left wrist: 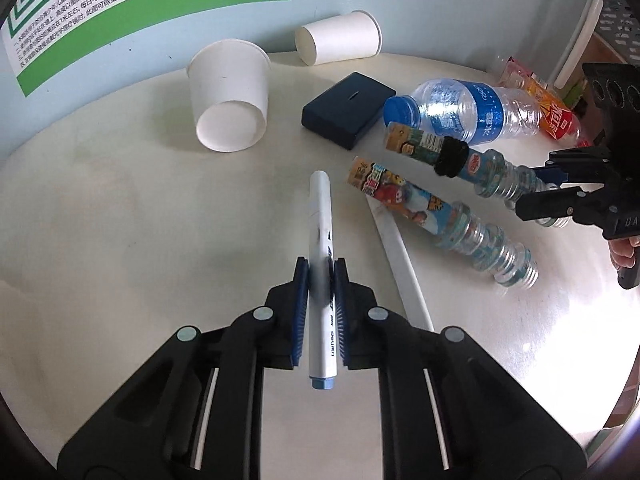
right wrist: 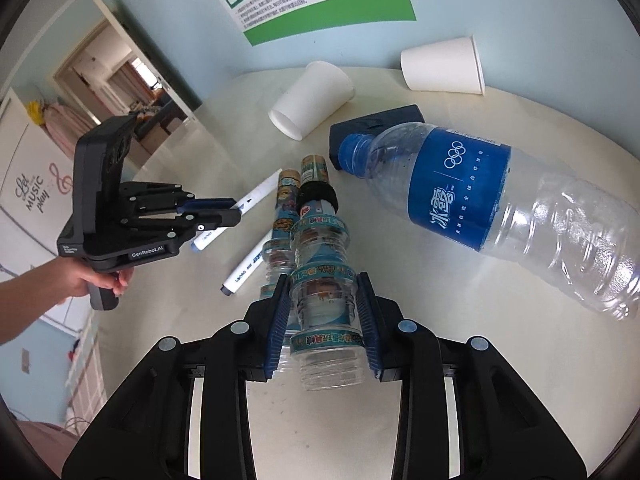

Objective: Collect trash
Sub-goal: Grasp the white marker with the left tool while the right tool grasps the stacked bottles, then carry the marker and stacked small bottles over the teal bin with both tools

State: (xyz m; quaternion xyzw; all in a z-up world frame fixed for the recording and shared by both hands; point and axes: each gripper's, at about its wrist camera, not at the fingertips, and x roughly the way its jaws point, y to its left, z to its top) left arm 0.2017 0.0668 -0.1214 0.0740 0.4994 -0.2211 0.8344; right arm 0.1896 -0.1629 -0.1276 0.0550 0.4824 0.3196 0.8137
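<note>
My left gripper [left wrist: 321,276] is shut on a white marker pen [left wrist: 320,208], its blue pads pressing both sides of the barrel. In the right wrist view the same left gripper [right wrist: 236,211] holds that marker [right wrist: 258,194] above the table. My right gripper [right wrist: 322,280] is shut on a small ribbed plastic bottle [right wrist: 320,232] with a black cap and cartoon label. From the left wrist view the right gripper [left wrist: 540,190] grips that bottle [left wrist: 460,160] at its base. A second small ribbed bottle [left wrist: 440,220] and a second marker [left wrist: 400,264] lie on the table between the two grippers.
On the round cream table [left wrist: 120,220] lie two tipped white paper cups [left wrist: 230,96] [left wrist: 340,40], a dark blue box [left wrist: 348,110], a large clear water bottle with a blue label [right wrist: 480,200] and an orange-labelled bottle [left wrist: 556,116]. A wall with a green poster stands behind.
</note>
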